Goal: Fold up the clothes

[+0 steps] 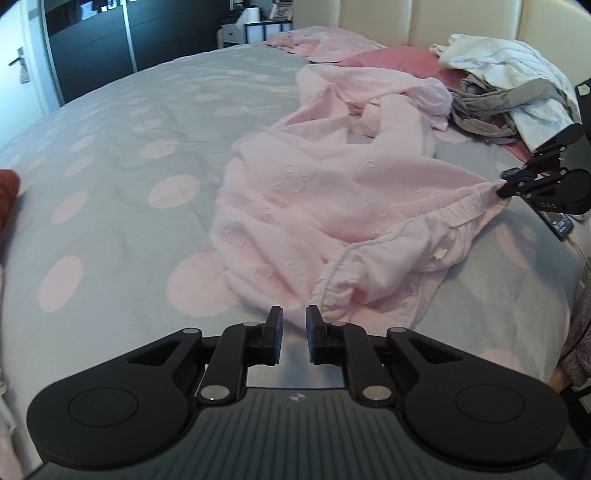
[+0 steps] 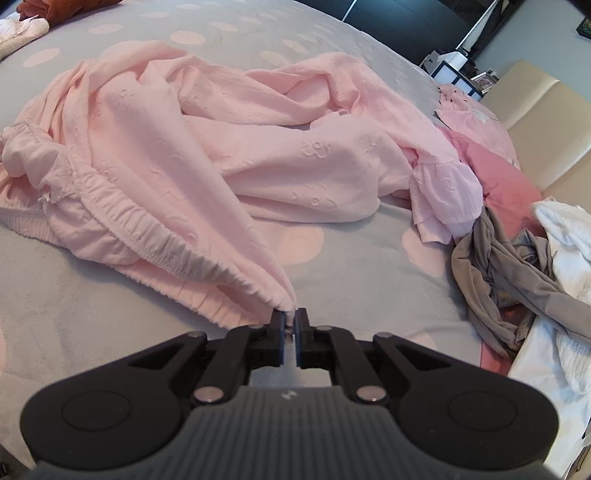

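I am pinching the waistband corner of the pink trousers (image 2: 207, 177), crumpled in the middle of the frame, with my right gripper (image 2: 290, 325), and my left gripper (image 1: 294, 317), fingers apart and empty, should take the other corner before pulling flat.

The left wrist view looks low across the grey, pink-dotted bedspread (image 1: 110, 147) toward the cream padded headboard (image 1: 424, 22). The right wrist view faces crosswise, close. Both share the crumpled pale pink garment (image 1: 314, 192) (image 2: 229, 147).
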Action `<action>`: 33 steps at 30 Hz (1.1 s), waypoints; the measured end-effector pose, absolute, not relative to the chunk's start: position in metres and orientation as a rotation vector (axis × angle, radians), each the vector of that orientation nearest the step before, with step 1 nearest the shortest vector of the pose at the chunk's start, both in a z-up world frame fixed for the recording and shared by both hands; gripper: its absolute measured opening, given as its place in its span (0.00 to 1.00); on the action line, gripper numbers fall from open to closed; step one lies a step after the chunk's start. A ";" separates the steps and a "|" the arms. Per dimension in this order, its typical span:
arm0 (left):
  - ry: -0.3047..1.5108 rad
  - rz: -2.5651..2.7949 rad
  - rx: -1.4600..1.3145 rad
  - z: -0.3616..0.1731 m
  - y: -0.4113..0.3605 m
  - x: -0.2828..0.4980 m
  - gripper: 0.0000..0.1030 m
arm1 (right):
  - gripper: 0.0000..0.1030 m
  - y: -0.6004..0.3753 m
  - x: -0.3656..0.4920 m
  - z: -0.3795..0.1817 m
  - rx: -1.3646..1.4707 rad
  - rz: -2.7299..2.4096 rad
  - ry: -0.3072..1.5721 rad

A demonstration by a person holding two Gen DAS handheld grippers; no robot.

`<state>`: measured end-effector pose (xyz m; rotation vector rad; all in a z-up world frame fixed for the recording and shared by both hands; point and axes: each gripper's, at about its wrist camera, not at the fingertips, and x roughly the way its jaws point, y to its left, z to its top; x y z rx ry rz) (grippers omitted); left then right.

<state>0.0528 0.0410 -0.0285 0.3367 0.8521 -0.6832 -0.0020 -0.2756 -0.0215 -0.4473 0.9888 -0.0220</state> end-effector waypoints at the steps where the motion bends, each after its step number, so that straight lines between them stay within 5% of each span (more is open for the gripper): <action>1: 0.852 -0.701 0.341 -0.029 0.036 0.053 0.10 | 0.08 -0.274 -0.003 -0.019 -0.450 -0.011 0.984; 5: 0.848 -0.777 0.365 -0.031 0.021 0.048 0.10 | 0.24 -0.266 -0.011 -0.002 -0.442 0.061 0.924; 13: 0.880 -0.835 0.413 -0.042 0.001 0.050 0.10 | 0.23 -0.225 -0.019 0.022 -0.455 0.313 0.789; 33: 0.950 -0.842 0.472 -0.058 -0.003 0.057 0.10 | 0.24 -0.193 0.050 -0.029 -0.411 0.588 0.952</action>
